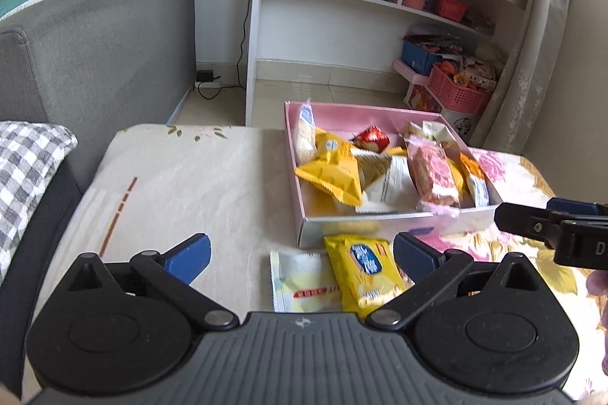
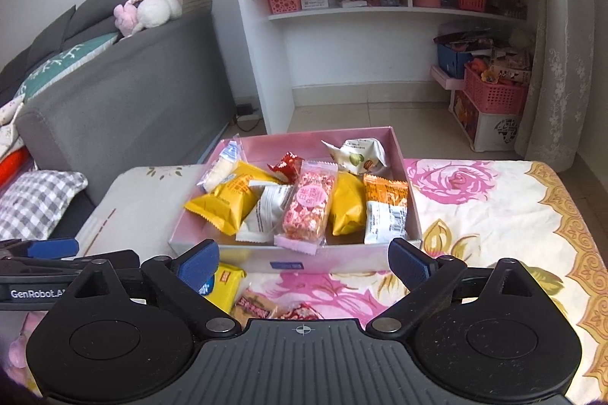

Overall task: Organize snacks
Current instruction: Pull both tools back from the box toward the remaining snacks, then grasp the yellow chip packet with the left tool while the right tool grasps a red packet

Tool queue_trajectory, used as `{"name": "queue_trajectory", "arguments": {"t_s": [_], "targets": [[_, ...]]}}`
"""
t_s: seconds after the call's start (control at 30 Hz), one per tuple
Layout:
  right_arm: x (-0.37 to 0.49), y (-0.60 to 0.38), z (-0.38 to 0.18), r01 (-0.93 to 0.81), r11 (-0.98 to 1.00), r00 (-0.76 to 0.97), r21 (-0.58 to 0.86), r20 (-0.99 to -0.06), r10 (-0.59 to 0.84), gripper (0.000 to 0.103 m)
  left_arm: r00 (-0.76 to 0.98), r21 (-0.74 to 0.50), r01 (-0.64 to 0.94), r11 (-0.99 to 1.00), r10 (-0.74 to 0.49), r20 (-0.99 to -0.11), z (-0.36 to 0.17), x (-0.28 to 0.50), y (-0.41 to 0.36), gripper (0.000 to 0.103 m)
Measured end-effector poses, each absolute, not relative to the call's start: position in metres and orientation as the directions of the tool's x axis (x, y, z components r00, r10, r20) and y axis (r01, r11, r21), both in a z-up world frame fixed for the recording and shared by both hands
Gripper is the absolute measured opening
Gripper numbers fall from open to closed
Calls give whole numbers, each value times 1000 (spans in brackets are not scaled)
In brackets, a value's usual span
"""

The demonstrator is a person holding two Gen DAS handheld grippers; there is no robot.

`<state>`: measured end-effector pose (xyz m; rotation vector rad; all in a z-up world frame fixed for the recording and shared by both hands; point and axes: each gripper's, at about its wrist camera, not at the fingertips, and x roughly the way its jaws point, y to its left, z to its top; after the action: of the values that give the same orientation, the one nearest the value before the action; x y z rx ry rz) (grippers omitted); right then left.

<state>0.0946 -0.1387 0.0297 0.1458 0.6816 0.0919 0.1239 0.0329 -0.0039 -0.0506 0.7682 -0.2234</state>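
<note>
Both the left gripper [image 1: 302, 258] and the right gripper [image 2: 304, 262] are spread wide, holding nothing. A yellow packet [image 1: 363, 273] lies on the tabletop [image 1: 190, 177] just before the pink box [image 1: 380, 228]. Best to lower the left fingers astride its narrow sides, pinch gently, then lift clear of the box wall.

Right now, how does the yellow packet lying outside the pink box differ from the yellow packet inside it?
The outside yellow packet lies on the floral cloth, between the open left gripper fingers; the inside yellow packet rests in the pink box, propped on other snacks. The outside one shows a blue label facing up; the inside one's front is mostly plain yellow. Both are sealed, with crimped ends.
</note>
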Motion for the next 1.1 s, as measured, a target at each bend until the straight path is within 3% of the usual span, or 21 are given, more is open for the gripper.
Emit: {"name": "queue_trajectory", "arguments": {"t_s": [0.5,0.77,1.1], "targets": [[69,-143,-5,-112,981,750,160,-634,189,97,724,-87,236,968,-234,-649,-24,107,27,103],[67,-136,-30,-198,975,717,101,-664,214,97,701,-148,254,956,-287,-653,-37,114,18,102],[77,-136,-45,-179,978,708,109,-676,205,97,686,-150,264,953,-295,-666,-47,119,-6,81]]}}
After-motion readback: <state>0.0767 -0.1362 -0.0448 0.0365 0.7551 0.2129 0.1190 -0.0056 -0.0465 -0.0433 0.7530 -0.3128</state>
